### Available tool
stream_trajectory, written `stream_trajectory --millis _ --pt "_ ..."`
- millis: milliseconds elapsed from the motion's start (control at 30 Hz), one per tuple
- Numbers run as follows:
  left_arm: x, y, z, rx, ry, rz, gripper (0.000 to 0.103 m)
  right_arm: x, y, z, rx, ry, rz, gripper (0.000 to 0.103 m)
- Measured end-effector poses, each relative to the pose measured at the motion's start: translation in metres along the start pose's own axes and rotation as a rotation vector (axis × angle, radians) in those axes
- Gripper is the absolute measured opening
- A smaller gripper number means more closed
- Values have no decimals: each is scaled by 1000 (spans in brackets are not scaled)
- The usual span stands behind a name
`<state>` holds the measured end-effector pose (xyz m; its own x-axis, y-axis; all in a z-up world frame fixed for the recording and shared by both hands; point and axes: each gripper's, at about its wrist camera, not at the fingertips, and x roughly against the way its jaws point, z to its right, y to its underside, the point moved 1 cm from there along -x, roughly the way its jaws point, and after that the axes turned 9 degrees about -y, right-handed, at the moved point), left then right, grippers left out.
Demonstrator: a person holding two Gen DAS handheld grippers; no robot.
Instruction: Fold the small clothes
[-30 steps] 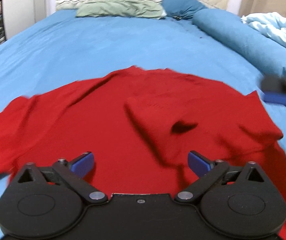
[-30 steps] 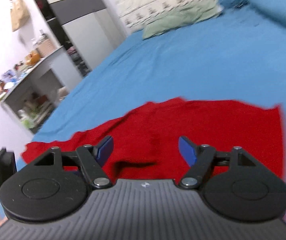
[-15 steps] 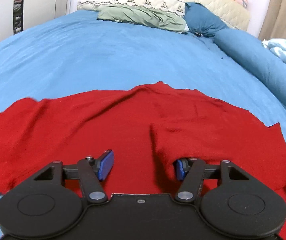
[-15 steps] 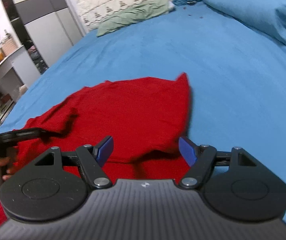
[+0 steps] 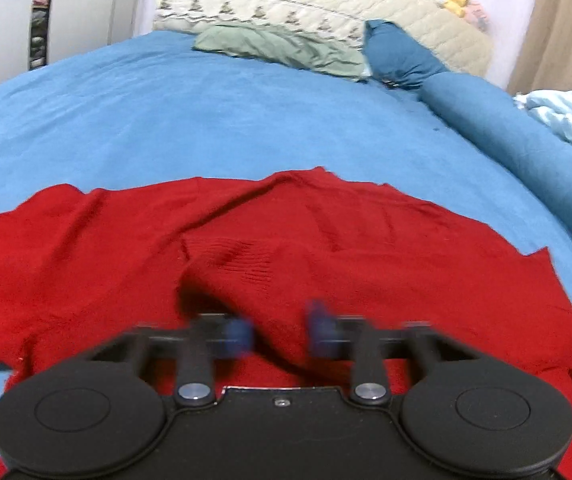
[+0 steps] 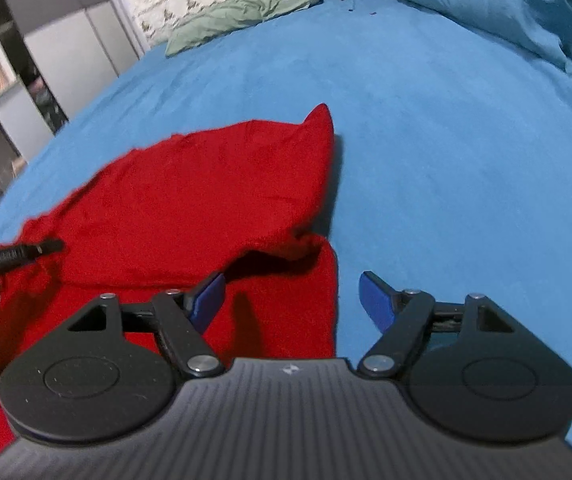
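A red knit garment (image 5: 326, 248) lies spread on the blue bed sheet (image 5: 205, 120), with a folded-over ribbed part in its middle. My left gripper (image 5: 279, 334) is low over the garment, its blue pads blurred and narrowed around a raised fold of the cloth. In the right wrist view the garment (image 6: 189, 208) lies left of centre, its right edge folded over. My right gripper (image 6: 292, 300) is open and empty above the garment's right edge, one pad over red cloth, one over the sheet. The left gripper's tip (image 6: 25, 254) shows at the far left.
A green pillow (image 5: 277, 46), a quilted cream headboard cushion (image 5: 306, 4) and a dark blue pillow (image 5: 402, 56) lie at the bed's head. A long blue bolster (image 5: 526, 148) and pale blue duvet (image 5: 566, 116) run along the right. A wardrobe (image 6: 65, 36) and shelves stand left.
My left gripper's jaws have closed from wide open to narrow around a fold of the garment. My right gripper has swung right to the garment's right edge and stays open.
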<state>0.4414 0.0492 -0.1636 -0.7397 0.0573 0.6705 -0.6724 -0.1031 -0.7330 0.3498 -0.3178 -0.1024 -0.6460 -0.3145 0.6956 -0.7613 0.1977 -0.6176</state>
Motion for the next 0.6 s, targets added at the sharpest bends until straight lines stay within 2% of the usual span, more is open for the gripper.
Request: stream_trajectory --millis 67,167,300,500,600 --pt "2 -5 -3 19 4 15 4 -5 2 -7 73 43 -10 96" --pt "17 -14 -6 12 -28 98 4 -18 7 -17 192 138 -18 96" --pt "32 -23 -18 13 -77 178 4 -35 3 -25 241 201 -3 95" --pt "42 -13 -36 31 -98 210 4 -38 -4 -26 232 315 55 86" --pt "34 -3 -39 9 -115 173 5 -34 3 -20 239 330 34 83"
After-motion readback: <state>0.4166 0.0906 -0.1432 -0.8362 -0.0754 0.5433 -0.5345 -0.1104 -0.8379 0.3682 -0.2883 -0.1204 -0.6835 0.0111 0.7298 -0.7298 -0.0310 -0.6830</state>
